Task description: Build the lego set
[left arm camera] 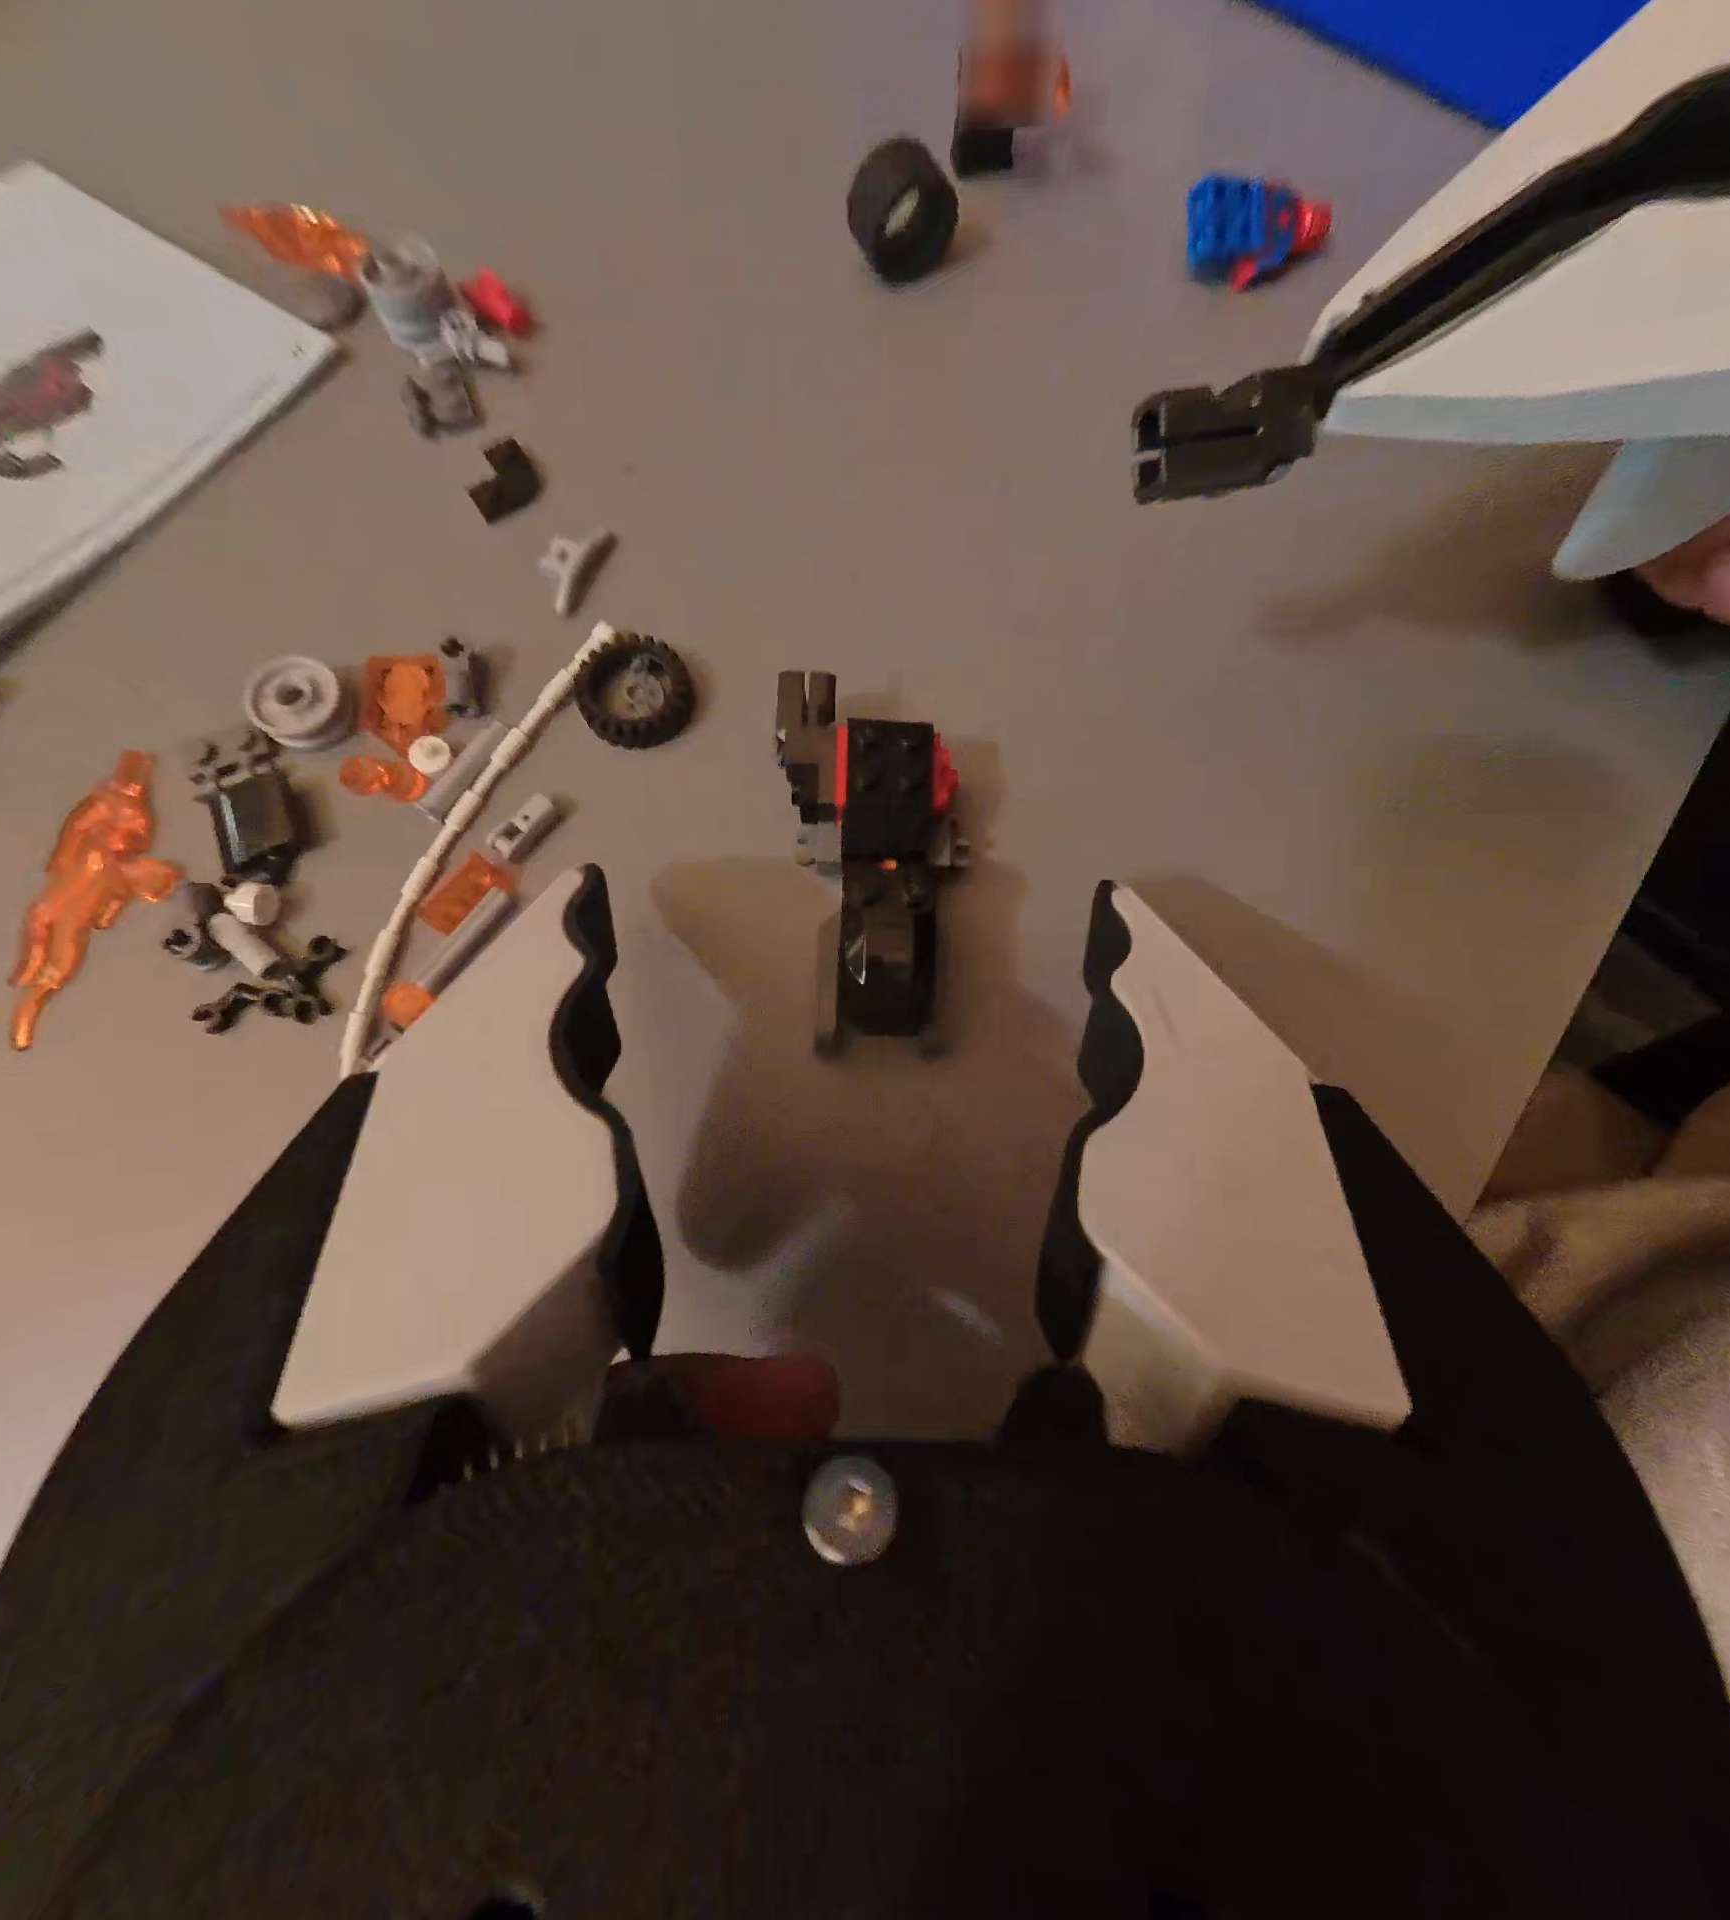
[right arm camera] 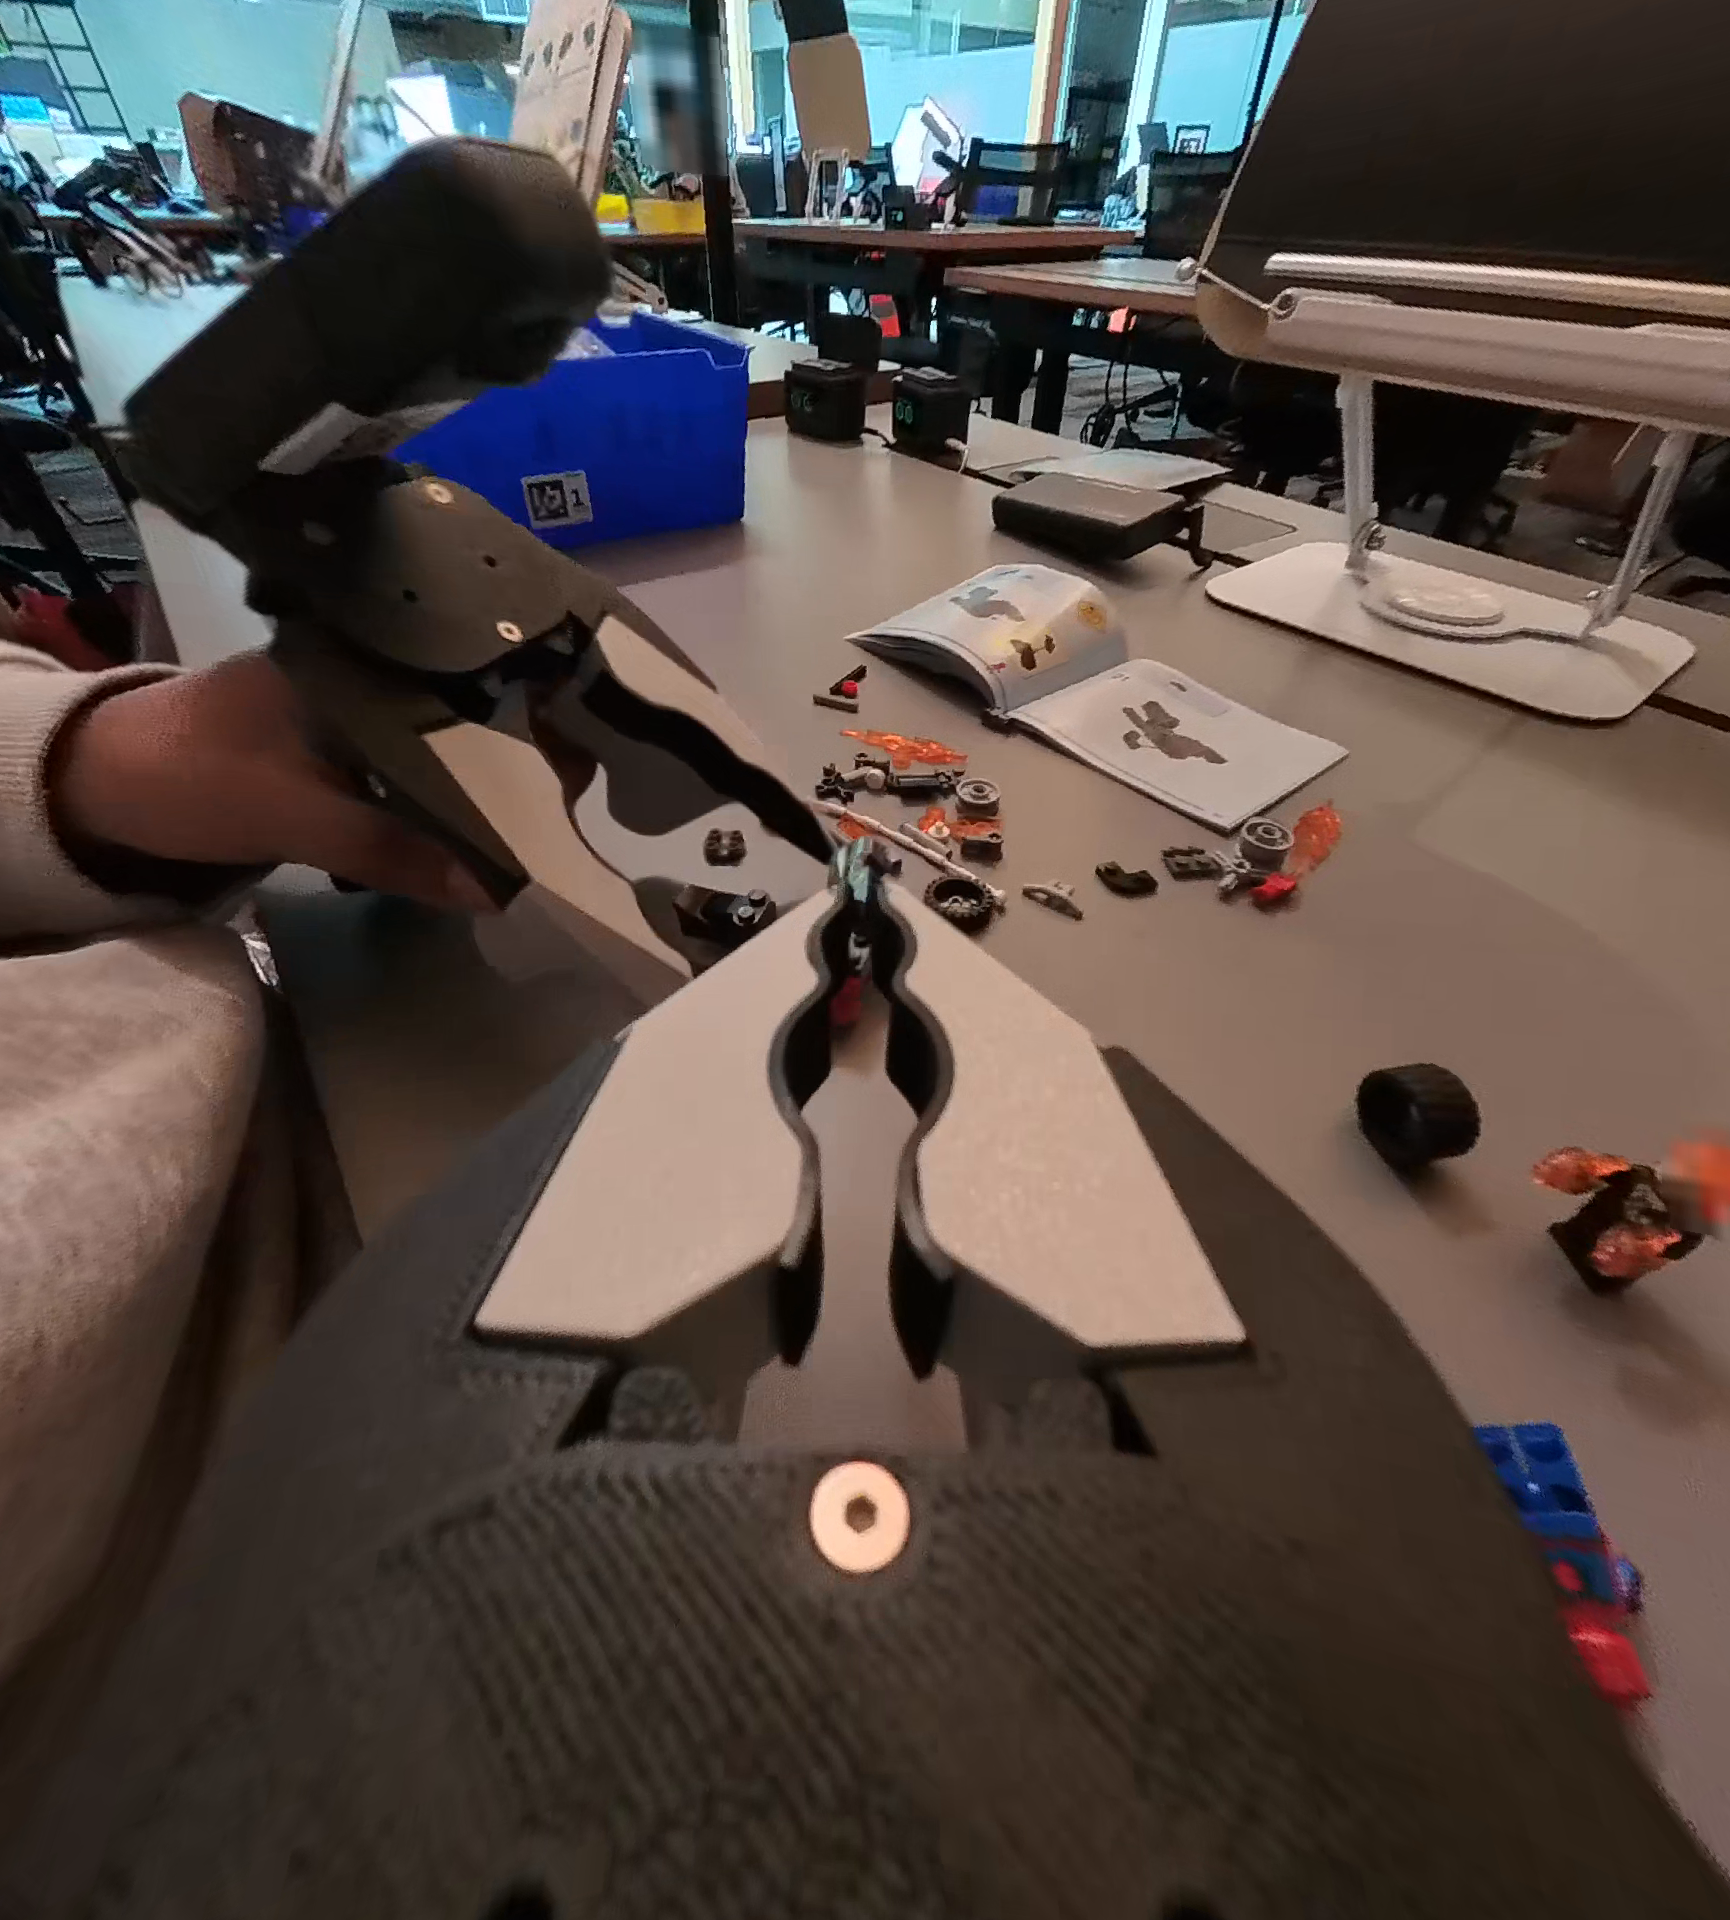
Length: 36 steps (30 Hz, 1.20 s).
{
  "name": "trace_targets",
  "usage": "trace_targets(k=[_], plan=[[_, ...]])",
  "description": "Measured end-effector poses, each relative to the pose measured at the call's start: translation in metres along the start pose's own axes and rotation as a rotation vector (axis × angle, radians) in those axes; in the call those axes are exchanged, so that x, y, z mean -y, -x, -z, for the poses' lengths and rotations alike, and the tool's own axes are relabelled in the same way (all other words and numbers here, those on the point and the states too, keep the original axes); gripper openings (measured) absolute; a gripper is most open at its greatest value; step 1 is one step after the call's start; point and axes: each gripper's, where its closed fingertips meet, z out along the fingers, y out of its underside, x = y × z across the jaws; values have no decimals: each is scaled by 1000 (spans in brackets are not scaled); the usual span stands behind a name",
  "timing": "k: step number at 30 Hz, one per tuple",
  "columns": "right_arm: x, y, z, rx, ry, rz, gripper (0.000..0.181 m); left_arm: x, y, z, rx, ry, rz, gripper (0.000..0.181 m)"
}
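Left gripper (left arm camera: pixel 845 894): fingers apart, above black-red lego assembly (left arm camera: pixel 876 831) (on grey table (left arm camera: pixel 944 468)). Right gripper (left arm camera: pixel 1302 410): clamped on black piece (left arm camera: pixel 1204 436).

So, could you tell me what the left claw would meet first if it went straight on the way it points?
Most likely the black and red lego build lying on the table, straight ahead of the open left claw. Nothing sits between them, though depth is hard to judge.

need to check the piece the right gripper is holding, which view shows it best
The left wrist view: the black clip piece sticks out clear of the right gripper against bare table. In the right wrist view it is only a blurred sliver at that gripper's own fingertips.
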Motion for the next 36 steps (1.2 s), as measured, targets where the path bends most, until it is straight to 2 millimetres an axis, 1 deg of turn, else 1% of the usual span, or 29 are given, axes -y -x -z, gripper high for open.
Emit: trace_targets(k=[3, 5, 8, 10, 11, 12, 16, 19, 22, 24, 27, 31, 36], plan=[[-6, 4, -2, 35, 45, -9, 1, -8, -1, -6, -36, 50, 8, 83], [-18, 8, -5, 72, 127, -53, 1, -6, -2, -5, -62, 43, -10, 72], [-42, 12, -7, 108, 286, -155, 2, -9, 2, -4, -79, 57, -71, 54], [-50, 14, -8, 122, 335, -204, 2, -10, -2, -3, -139, 56, -97, 41], [-52, 18, -9, 147, 353, -233, 2, -11, -5, -1, -181, 58, -107, 30], [-54, 22, -9, 172, 369, -262, 2, -12, -8, 0, -227, 63, -120, 25], [-63, 35, -10, 266, 438, -355, 2, -19, -16, 7, -354, 89, -227, 25], [-69, 40, -11, 295, 482, -362, 2, -25, -22, 13, -432, 105, -303, 25], [-77, 42, -13, 290, 530, -354, 2, -25, -25, 16, -493, 89, -291, 32], [-78, 42, -13, 289, 535, -350, 2, -26, -27, 18, -533, 92, -263, 38], [-77, 42, -13, 287, 532, -342, 2, -25, -25, 18, -528, 88, -257, 44], [-74, 43, -13, 294, 513, -304, 10, -26, -24, 18, -487, 96, -285, 51], [-69, 48, -12, 308, 485, -219, 13, -21, -26, 20, -462, 68, -291, 54]])
